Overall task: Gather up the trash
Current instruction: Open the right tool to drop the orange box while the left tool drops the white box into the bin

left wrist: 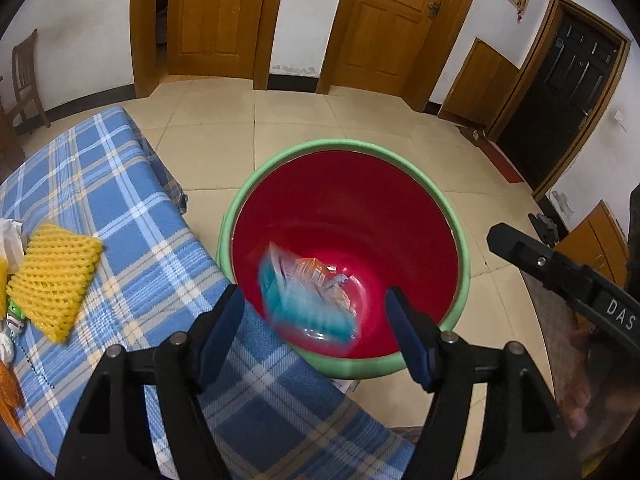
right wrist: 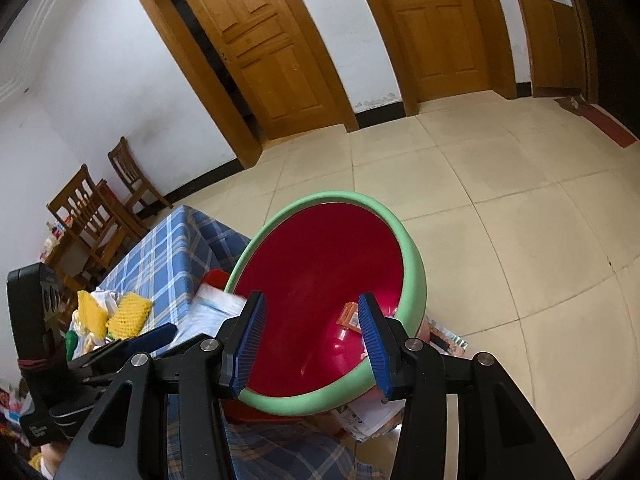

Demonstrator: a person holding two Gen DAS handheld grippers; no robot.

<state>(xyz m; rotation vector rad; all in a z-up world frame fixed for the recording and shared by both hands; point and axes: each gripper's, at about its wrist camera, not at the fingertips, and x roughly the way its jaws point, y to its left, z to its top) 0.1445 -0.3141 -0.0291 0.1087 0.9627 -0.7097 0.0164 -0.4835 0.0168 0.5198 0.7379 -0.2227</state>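
A red trash bin with a green rim point(left wrist: 344, 147) stands on the floor beside the table; it also shows in the right wrist view point(right wrist: 412, 256). My left gripper point(left wrist: 316, 332) is open above the bin's near rim. A blue and white wrapper point(left wrist: 304, 300), blurred by motion, is in the air between the fingers, over the bin's inside. More wrappers point(left wrist: 328, 276) lie at the bin's bottom. My right gripper point(right wrist: 314, 344) is open and empty over the bin; an orange wrapper point(right wrist: 349, 314) lies inside. A yellow foam fruit net point(left wrist: 54, 280) lies on the table.
The table has a blue plaid cloth point(left wrist: 120, 184). More trash lies at its left edge point(left wrist: 8, 240), and another yellow net point(right wrist: 90, 312) shows in the right wrist view. Papers point(right wrist: 372, 416) lie on the tiled floor by the bin. Wooden chairs point(right wrist: 96, 208) stand behind.
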